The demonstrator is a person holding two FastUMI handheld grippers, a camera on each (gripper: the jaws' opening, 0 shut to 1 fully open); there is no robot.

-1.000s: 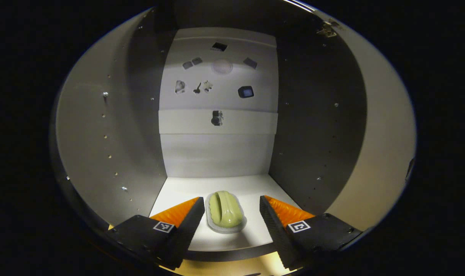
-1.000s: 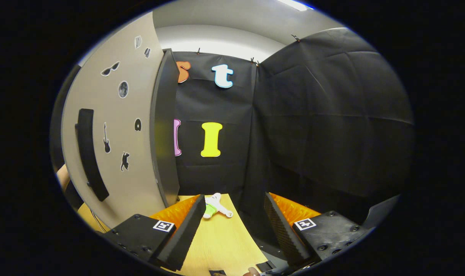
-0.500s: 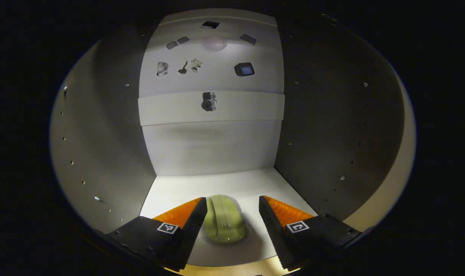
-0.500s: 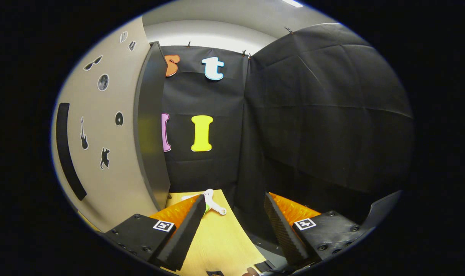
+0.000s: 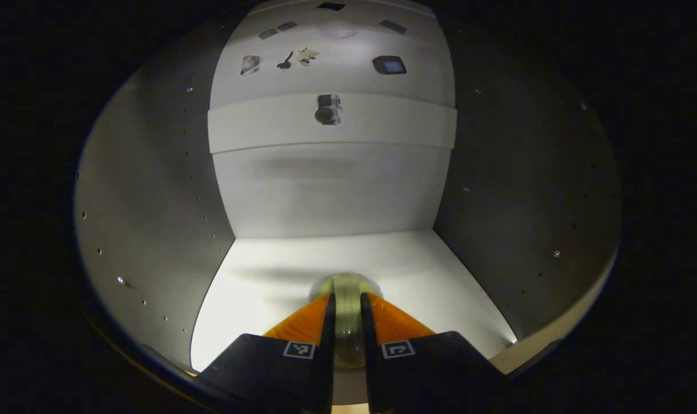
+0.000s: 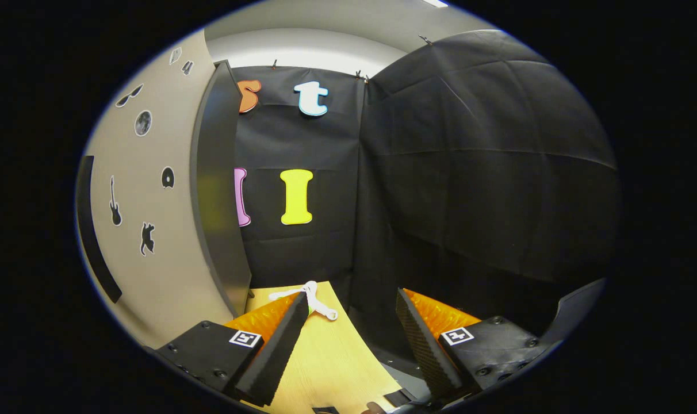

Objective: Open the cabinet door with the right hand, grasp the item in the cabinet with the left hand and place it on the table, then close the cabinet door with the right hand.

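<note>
You are inside the cabinet [image 5: 153, 190] now, its pale side walls rising at 9 and 3 o'clock in the left gripper view and its back panel [image 5: 331, 190] straight ahead at 12, so keep your lift low and straight; there looks to be little room for a swing. The cabinet door [image 6: 153, 230] stands swung open at 9 o'clock in the right gripper view, with its dark handle [image 6: 95, 230] along the outer edge, and the yellow tabletop [image 6: 331, 356] runs out at 6 o'clock, a small white-and-green object [image 6: 308, 299] lying on it near the door's foot. Leave that be and pick a bare patch of tabletop for the set-down. Your right hand-held gripper [image 6: 348, 339] hangs over the tabletop with its fingers spread and nothing between them; hold it clear of the opening so the door is free to be pushed shut afterwards. Your left hand-held gripper [image 5: 347, 333] is clenched on the pale green item [image 5: 346, 290], both fingers pressed to its flanks at 6 o'clock, the item sitting on the white cabinet floor [image 5: 417, 276] near the front edge. Whether its underside has left the floor, I cannot tell. The item looks rounded and smooth, so it may slip: keep the squeeze firm, raise it just off the floor, then draw straight back out.
</note>
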